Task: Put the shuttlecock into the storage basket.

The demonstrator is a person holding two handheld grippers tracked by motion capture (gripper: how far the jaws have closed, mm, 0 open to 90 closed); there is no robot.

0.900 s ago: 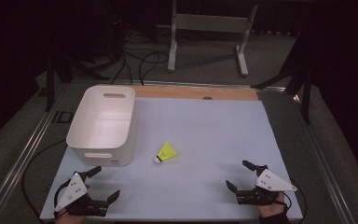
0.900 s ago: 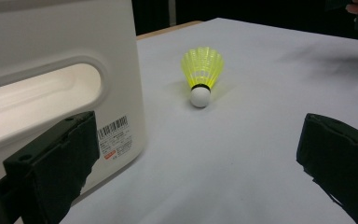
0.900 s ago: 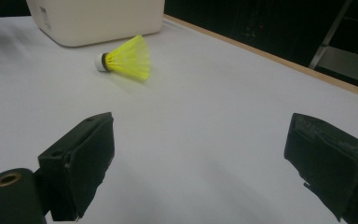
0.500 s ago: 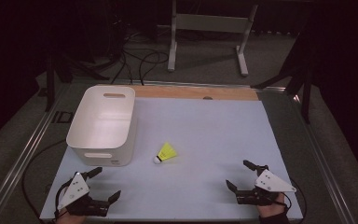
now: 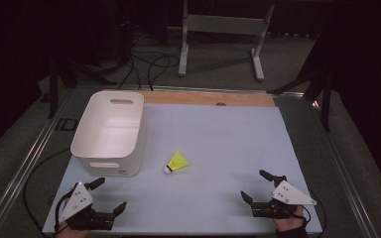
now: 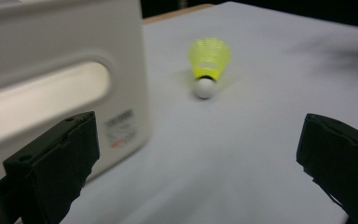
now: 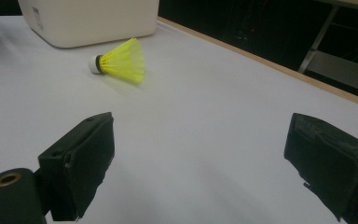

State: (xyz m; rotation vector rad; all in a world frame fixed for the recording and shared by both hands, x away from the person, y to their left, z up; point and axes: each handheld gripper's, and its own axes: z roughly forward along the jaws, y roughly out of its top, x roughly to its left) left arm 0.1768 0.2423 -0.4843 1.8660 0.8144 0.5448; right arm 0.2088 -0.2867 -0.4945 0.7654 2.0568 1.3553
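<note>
A yellow shuttlecock [image 5: 177,162] with a white cork lies on its side on the pale table [image 5: 218,144], just right of a white bin [image 5: 110,131]. In the left gripper view the shuttlecock [image 6: 208,65] lies ahead with its cork toward me, beside the bin [image 6: 51,74]. The right gripper view shows the shuttlecock [image 7: 120,61] off to the upper left. My left gripper [image 5: 110,195] rests at the near left corner, open and empty. My right gripper [image 5: 256,186] sits at the near right, open and empty too.
The bin's handle slot [image 6: 42,100] faces my left gripper at close range. A wooden strip [image 5: 208,98] runs along the table's far edge. Beyond it stand a metal frame [image 5: 221,29] and cables [image 5: 144,59] on the dark floor.
</note>
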